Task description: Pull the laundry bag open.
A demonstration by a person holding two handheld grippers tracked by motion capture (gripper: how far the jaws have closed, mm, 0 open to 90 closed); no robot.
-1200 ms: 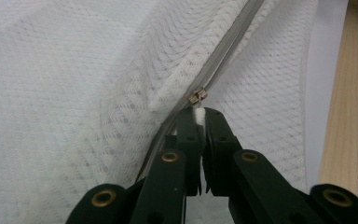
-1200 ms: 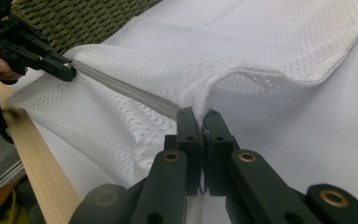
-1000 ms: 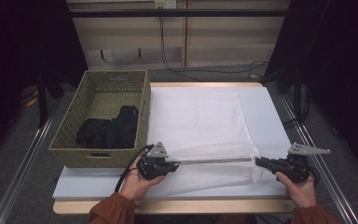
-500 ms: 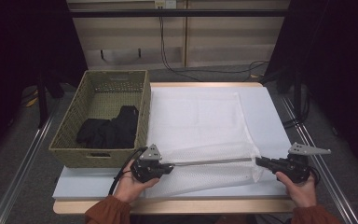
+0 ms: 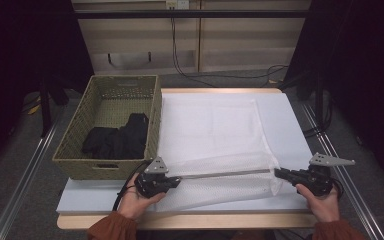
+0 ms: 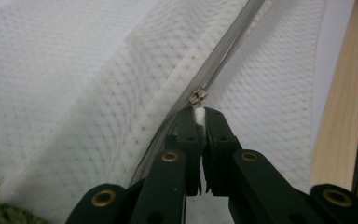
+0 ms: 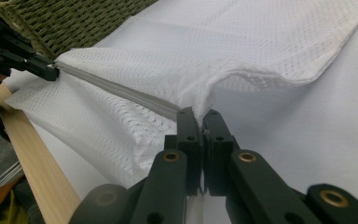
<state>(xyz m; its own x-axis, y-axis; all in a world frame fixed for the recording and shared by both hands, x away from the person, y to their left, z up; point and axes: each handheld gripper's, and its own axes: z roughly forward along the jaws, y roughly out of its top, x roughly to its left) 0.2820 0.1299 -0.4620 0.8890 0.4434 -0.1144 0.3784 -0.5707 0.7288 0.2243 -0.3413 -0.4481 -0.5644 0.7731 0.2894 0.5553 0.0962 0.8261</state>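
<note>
**Mesh Bag Held Taut by Its Zipper Ends**

Mesh fabric made up the whole of the white laundry bag [image 5: 215,140], which lay flat on the white table [image 5: 290,125], its near edge lifted and stretched between the two grippers. The grey zipper [image 5: 225,174] ran in a straight line along that edge, just beside the woven basket [image 5: 75,150] holding dark clothes [image 5: 117,140].

The left gripper [image 5: 176,181] was clenched on the small white pull tab [image 6: 199,115] of the zipper slider [image 6: 197,96], as the left gripper view showed, the jaws closed tight with the tab pinched between them. The right gripper [image 5: 279,173] was clamped on the bag's fabric at the far end of the zipper, the jaws pressed together on the cloth in the right gripper view.

The bag looked very light, limp and open-weave, so it would likely sag, bunch and slide on the smooth tabletop unless kept under tension. Snagging seemed the main risk with such netting. The sensible holds were the ones in use: the pull tab for working the slider, and the reinforced seam at the zipper's end for bracing. Gripping loose mesh mid-panel would probably only stretch it.
</note>
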